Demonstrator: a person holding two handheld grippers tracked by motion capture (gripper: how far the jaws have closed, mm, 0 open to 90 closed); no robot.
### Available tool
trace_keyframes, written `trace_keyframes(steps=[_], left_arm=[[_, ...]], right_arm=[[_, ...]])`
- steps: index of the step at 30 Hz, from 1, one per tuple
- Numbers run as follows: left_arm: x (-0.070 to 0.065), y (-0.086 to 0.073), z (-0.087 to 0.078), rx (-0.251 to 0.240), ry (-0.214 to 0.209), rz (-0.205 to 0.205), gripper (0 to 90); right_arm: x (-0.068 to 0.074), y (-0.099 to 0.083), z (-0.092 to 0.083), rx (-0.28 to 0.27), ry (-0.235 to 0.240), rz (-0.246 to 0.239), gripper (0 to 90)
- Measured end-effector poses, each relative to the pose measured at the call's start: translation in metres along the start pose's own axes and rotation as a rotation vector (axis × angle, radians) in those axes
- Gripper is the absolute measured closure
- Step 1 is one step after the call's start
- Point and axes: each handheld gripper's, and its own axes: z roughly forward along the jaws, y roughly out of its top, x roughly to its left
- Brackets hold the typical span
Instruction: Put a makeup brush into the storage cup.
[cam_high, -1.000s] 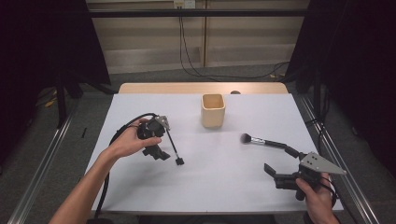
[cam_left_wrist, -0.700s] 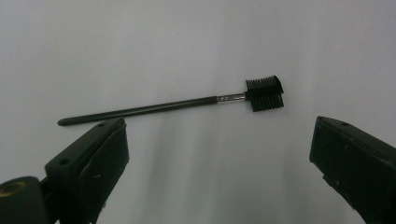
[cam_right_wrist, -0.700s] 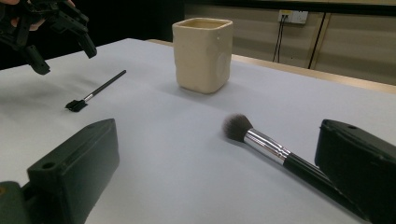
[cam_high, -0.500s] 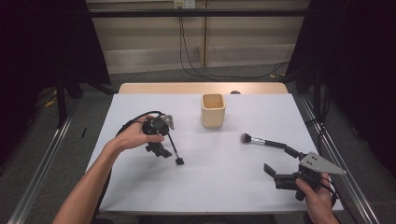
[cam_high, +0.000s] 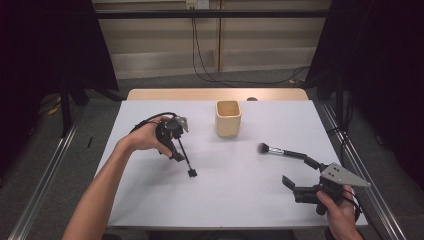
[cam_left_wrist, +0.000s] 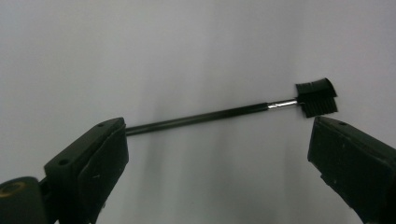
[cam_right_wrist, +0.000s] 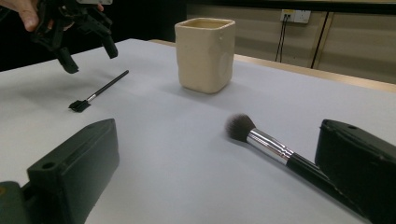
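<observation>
On the left, the left gripper hangs over the thin black brush, its jaws spread wide and holding nothing. In the left gripper view the brush's handle end is cut off behind the left-hand jaw; the small flat bristle head lies just above the right-hand jaw. Whether the jaws touch the table cannot be told. In the middle stands 1 cream cup, upright; its inside is too dim to read. Right of it lies the powder brush, dark bristles toward the cup, its handle end hidden behind the right gripper in the right gripper view. That gripper's jaws are also wide apart and empty, low near the table's front edge. Counted: 2 brushes, 1 cup, 2 grippers.
</observation>
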Motion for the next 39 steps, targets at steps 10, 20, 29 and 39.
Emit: trace_keyframes(steps=[10, 20, 29, 39], left_arm=[[0.014, 0.001, 0.015, 0.053, -0.007, 0.025, 14.4], [0.018, 0.006, 0.025, 0.082, 0.004, 0.072, 15.4], [0.019, 0.011, 0.031, 0.120, -0.003, 0.116, 14.9], [0.024, 0.008, 0.037, 0.146, -0.009, 0.105, 12.3]], right_arm=[[0.000, 0.000, -0.001, -0.001, 0.003, 0.006, 0.0], [0.000, 0.000, -0.001, 0.000, 0.003, 0.002, 0.0], [-0.001, 0.000, -0.002, -0.005, -0.003, 0.004, 0.0], [-0.001, -0.001, -0.001, -0.003, -0.004, 0.006, 0.0]])
